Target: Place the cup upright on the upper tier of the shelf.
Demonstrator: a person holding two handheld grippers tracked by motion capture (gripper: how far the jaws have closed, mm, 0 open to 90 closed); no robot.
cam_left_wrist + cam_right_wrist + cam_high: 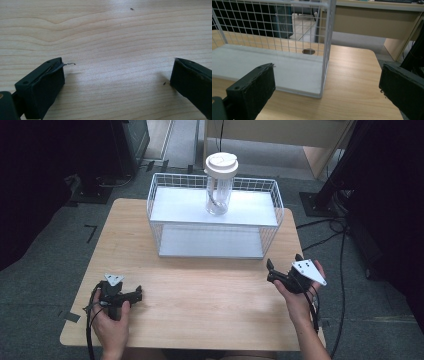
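A white wire rack (161,202) with two shelves stands at the back middle of the wooden table (200,295). A clear bottle with a white lid (219,190) stands upright on its top shelf. My left gripper (139,294) rests low at the front left, pointing right. Its jaws are open over bare wood (118,65) and hold nothing. My right gripper (270,271) is held at the front right, open and empty (327,68). It faces the rack's right front corner post (325,37) and lower shelf (262,62).
A light wooden desk (374,20) stands beyond the table. Cables (342,250) run over the grey floor to the right. Dark equipment stands (100,190) sit at the back left. Bare wood lies between the two grippers.
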